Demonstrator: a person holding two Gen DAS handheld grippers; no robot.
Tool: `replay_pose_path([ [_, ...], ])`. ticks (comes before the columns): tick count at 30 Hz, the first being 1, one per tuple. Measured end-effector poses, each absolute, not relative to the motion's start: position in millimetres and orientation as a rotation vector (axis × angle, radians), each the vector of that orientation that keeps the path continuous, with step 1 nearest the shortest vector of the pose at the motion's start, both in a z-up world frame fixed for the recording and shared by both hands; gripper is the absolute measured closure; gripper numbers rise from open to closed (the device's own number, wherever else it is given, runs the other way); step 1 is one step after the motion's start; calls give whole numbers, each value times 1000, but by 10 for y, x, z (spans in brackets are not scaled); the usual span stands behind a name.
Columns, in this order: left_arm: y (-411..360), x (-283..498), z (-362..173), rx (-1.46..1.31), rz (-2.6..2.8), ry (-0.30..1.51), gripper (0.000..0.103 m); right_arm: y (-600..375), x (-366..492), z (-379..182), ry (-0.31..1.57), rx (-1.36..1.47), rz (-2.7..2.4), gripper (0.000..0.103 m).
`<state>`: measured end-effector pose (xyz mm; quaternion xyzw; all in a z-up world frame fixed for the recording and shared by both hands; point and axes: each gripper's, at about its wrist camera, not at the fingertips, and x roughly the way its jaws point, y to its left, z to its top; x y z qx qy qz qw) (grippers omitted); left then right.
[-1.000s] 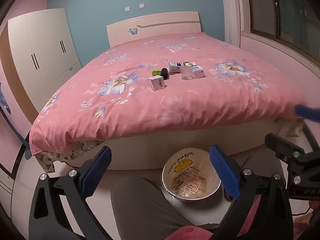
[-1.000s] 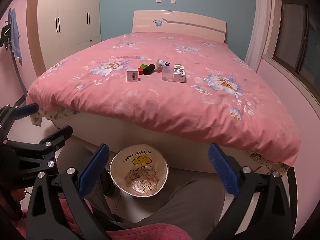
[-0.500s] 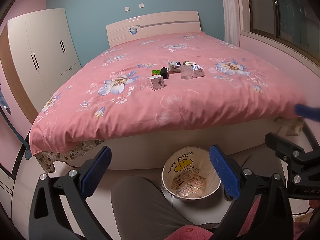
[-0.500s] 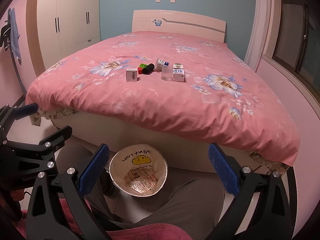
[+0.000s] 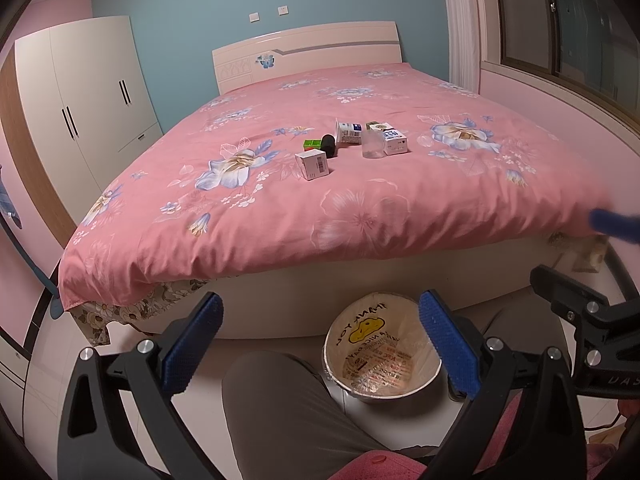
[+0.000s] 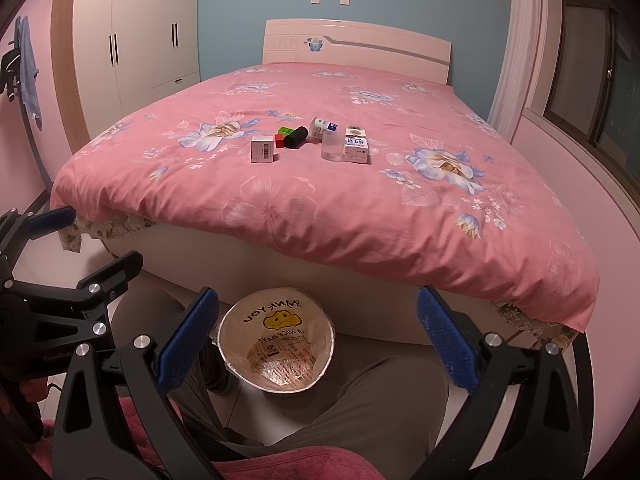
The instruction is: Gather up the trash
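**Trash on the bed, bin at our feet**

We see a small cluster of trash lying near the middle of the pink floral bed (image 5: 360,208): a white box with a barcode (image 5: 312,164) nearest us, a green and red block (image 5: 312,144) and a black cylinder (image 5: 328,145) just behind it, then a tipped white carton (image 5: 347,133), a clear plastic cup (image 5: 373,145) and a blue-and-white milk carton (image 5: 394,141) touching the cup's right side. Nothing holds any of them.

Below the foot of the bed, on the floor, stands our bin (image 5: 382,354), lined with a printed plastic bag, between our knees in grey trousers (image 5: 280,408).

Our left gripper (image 5: 320,342) hangs low in front of the bin, its blue-padded fingers (image 5: 192,344) spread wide and empty. Our right gripper (image 6: 318,340) sits beside it at the same height, fingers (image 6: 448,344) likewise spread wide with nothing between them. Both are well apart from the trash.

A white wardrobe (image 6: 136,36) stands left of the bed against the pink wall.
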<state>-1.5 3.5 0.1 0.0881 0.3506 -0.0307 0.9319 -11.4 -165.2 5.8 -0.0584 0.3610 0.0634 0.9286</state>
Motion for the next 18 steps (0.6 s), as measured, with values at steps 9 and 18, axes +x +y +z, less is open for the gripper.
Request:
replay_pose_path([
  [9,33,-13,3,181,-63,718,3,-1654,-112,76,740,-121,130,6],
  [18,9,-12,-9,180,-63,719,3,-1655,-114,81,740,-121,129,6],
])
